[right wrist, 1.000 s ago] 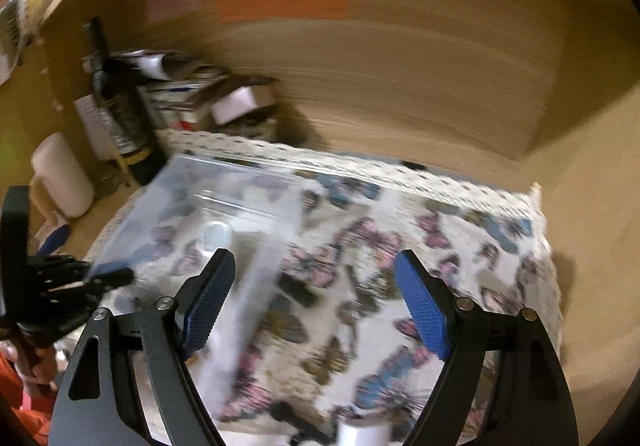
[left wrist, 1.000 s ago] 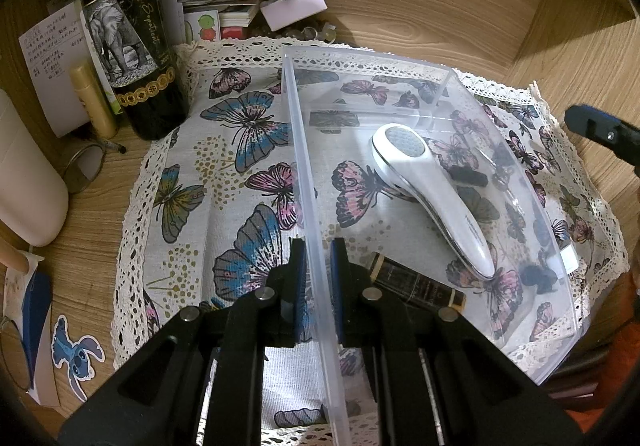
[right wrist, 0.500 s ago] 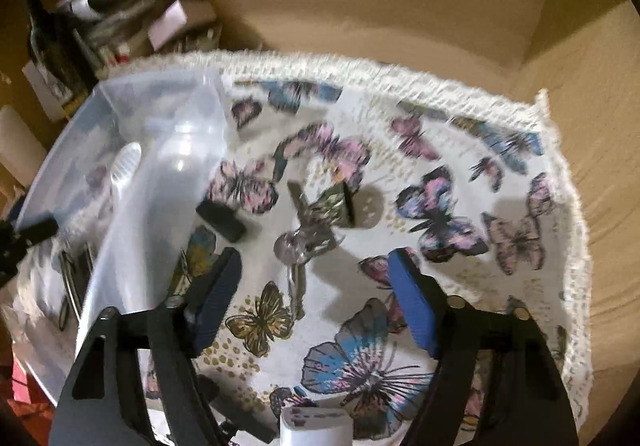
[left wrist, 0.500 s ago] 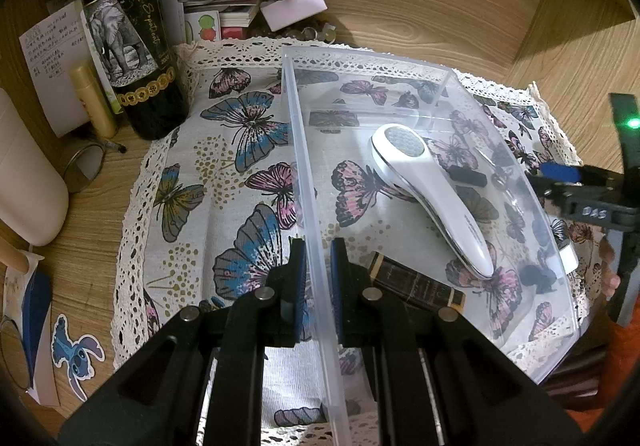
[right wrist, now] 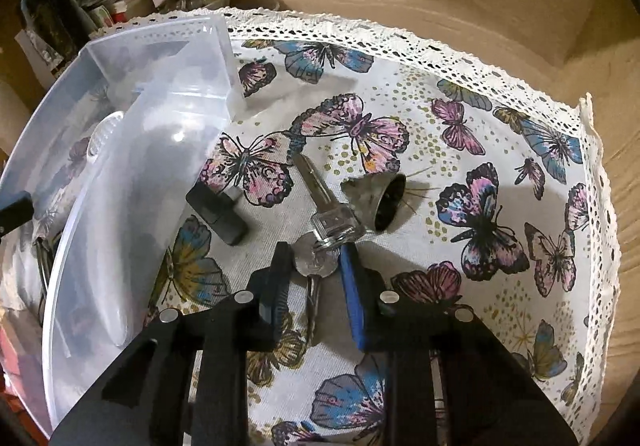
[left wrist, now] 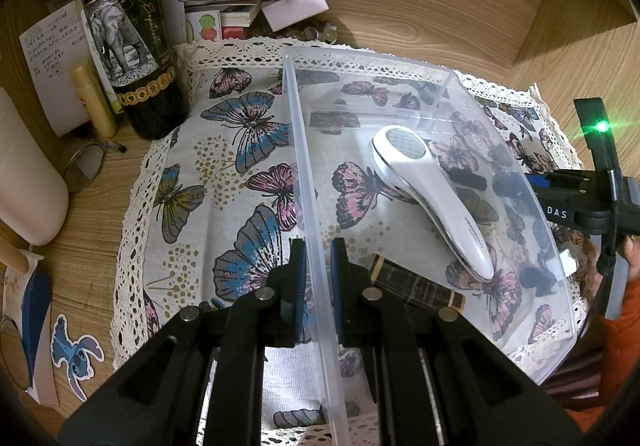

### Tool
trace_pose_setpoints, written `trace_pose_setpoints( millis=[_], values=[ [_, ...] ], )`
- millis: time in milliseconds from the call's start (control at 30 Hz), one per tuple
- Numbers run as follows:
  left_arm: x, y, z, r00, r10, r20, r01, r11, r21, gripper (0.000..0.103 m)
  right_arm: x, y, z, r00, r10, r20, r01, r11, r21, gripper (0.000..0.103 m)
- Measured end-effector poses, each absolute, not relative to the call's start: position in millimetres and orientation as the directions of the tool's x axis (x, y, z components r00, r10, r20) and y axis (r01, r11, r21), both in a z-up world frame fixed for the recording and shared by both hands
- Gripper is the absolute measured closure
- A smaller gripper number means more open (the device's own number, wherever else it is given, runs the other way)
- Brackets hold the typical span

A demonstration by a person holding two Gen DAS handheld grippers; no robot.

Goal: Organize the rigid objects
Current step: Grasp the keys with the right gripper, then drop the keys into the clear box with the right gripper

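**Mei:** Through the left wrist camera, what's the left hand-held gripper [left wrist: 318, 278] doing?

**Jon:** Its jaws are pinched on the near wall of the clear plastic bin [left wrist: 304, 149], one pad inside, one outside. The bin sits on a butterfly-print cloth [left wrist: 224, 165] with a lace edge, over a wooden surface [left wrist: 420, 5].

**Mei:** Anything in the bin?

**Jon:** A white handheld device [left wrist: 432, 197] with a mesh head lies diagonally, and a dark tube with gold bands [left wrist: 416, 288] lies just beside its handle end.

**Mei:** Any writing?

**Jon:** A dark wine bottle [left wrist: 132, 45] stands at the cloth's far-left corner; its label shows an elephant, the script too small to read reliably. Behind it a handwritten note [left wrist: 48, 57], illegible. At the right edge the other tool's body reads "DAS", with a green light above.

**Mei:** And the right wrist view?

**Jon:** The right hand-held gripper [right wrist: 314, 266] has its pads narrowed around a bunch of keys [right wrist: 320, 242] on the cloth; whether they actually touch it, I cannot tell. A small metal bell [right wrist: 380, 201] lies on its side touching the keys, and a black rectangular block [right wrist: 218, 213] lies near the bin's wall.
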State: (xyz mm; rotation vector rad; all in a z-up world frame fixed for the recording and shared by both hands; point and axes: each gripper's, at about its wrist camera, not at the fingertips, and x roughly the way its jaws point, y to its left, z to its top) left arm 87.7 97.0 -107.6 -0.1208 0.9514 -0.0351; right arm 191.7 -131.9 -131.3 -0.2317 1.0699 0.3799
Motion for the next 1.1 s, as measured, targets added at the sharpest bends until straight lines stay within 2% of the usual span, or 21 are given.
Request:
trace_pose_setpoints(
  millis=[200, 567, 1100],
  values=[
    [88, 97, -108, 0.581, -0.083, -0.81, -0.022, 0.993, -0.117, 0.092, 183, -146, -120, 0.48, 0.193, -0.856, -0.374, 0.927, -0.001, 0.08],
    [88, 97, -108, 0.581, -0.084, -0.81, -0.022, 0.993, -0.118, 0.092, 158, -155, -65, 0.614, 0.228, -0.755, -0.362, 0.932, -0.013, 0.08],
    [88, 98, -108, 0.581, -0.084, -0.81, -0.022, 0.993, -0.118, 0.092, 136, -104, -14, 0.67, 0.397, -0.627, -0.512, 0.859, -0.003, 0.08]
  ],
)
